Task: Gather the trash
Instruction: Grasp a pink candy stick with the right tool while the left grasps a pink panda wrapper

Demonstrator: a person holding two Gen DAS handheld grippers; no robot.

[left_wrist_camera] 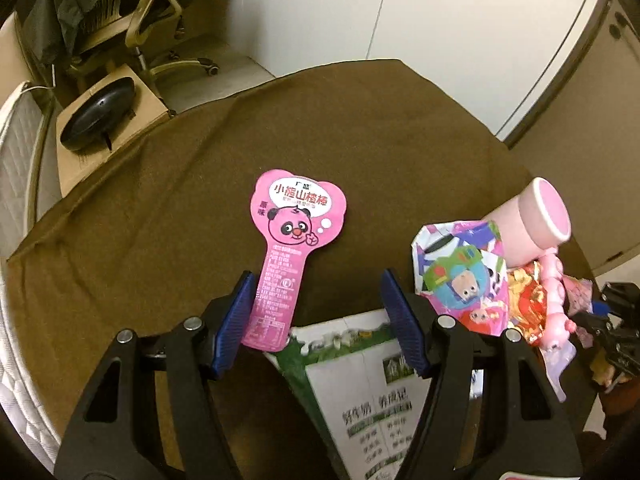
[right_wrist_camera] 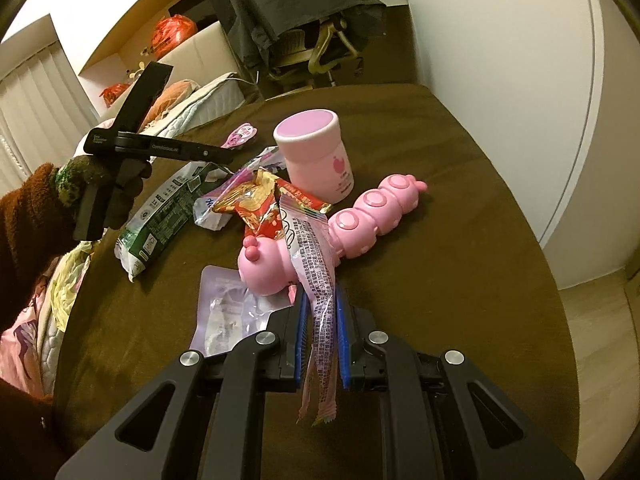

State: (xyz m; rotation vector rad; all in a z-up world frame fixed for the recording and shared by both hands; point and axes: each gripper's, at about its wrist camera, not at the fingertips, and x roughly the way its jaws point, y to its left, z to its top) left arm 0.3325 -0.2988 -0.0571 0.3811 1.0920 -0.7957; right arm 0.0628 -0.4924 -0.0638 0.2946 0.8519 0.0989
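Where the right gripper (right_wrist_camera: 320, 320) clamps, wrapper (right_wrist_camera: 316, 280) end hidden

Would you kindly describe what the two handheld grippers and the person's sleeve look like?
Both the left gripper and the right gripper have matte black angular frames with triangular cut-outs, round silver pivot bolts and ribbed blue jaws. The sleeve is fuzzy brown fleece with a green-flecked cuff.

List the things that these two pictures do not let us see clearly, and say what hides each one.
- Milk bag: left wrist view, lower part cut off by the frame edge and the left gripper.
- Toy: right wrist view, middle covered by the wrapper in the right gripper.
- Clear pouch: contents too blurred to read.
- Right gripper in left wrist view: mostly cut off at the right edge.
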